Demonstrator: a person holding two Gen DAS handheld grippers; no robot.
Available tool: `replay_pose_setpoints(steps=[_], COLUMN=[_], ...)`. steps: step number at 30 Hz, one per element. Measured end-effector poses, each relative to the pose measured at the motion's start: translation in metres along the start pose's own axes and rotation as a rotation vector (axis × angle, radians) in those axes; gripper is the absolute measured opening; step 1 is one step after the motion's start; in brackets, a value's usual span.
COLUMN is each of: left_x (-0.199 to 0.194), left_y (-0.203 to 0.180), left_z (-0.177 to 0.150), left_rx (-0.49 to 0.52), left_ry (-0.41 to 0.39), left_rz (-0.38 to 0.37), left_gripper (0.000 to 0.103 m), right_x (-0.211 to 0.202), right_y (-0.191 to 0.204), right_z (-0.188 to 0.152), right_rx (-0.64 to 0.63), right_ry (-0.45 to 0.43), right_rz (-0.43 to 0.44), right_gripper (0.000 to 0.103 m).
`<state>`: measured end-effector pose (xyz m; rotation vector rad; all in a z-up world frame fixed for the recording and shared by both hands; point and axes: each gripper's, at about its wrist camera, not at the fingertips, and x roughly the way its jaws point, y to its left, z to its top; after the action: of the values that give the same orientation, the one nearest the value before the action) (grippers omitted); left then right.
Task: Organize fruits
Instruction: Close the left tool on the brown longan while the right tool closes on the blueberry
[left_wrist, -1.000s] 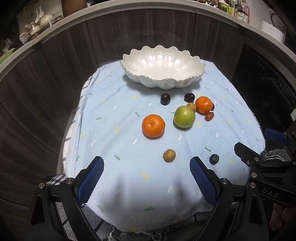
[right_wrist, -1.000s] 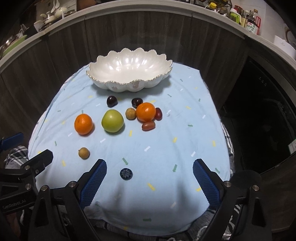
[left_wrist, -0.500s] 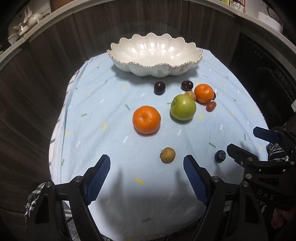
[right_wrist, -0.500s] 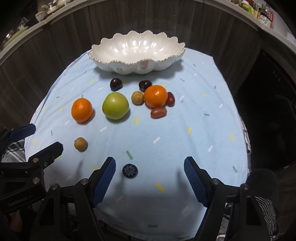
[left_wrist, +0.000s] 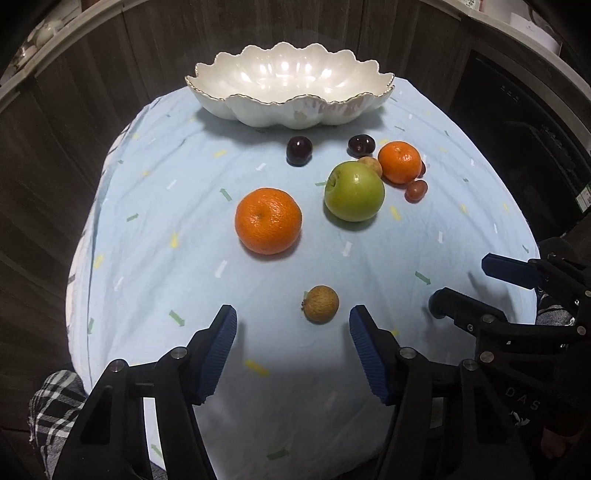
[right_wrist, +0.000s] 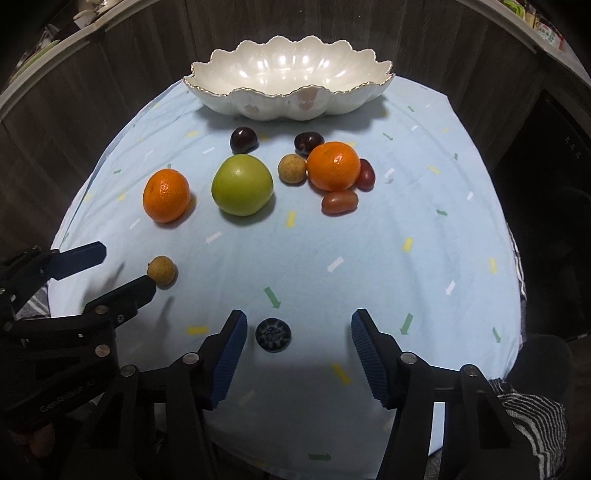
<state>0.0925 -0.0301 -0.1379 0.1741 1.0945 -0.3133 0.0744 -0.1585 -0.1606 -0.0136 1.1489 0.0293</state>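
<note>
Blue cloth: both hand-held grippers closing w/ nothing gripped, pads apart.

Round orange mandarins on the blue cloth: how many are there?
2. One round orange mandarin lies alone, left of the green apple. The other mandarin sits right of it, among the small fruits. None seems hidden.

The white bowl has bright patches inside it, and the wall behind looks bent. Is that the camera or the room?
Left wrist view: the patches in the bowl are glare from lamps overhead; the fisheye lens bends the wall into a curve. Right wrist view: same glare and bending, and each claw casts a soft shadow on the blue cloth.
</note>
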Motion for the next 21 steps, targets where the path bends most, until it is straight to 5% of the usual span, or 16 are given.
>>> replay_pose_setpoints(steps=[13, 21], left_x=[0.007, 0.015], left_y=[-0.002, -0.007], left_z=[0.004, 0.004], left_rx=[0.000, 0.021], left_ry=[-0.026, -0.012], left_rz=[-0.027, -0.047], left_gripper=[0.061, 0.047], right_x=[0.002, 0.005], right_y=[0.005, 0.007], right_z=[0.000, 0.000], right_rx=[-0.017, -0.018], right_ry=[0.002, 0.018], right_rz=[0.018, 0.041], right_gripper=[0.054, 0.044])
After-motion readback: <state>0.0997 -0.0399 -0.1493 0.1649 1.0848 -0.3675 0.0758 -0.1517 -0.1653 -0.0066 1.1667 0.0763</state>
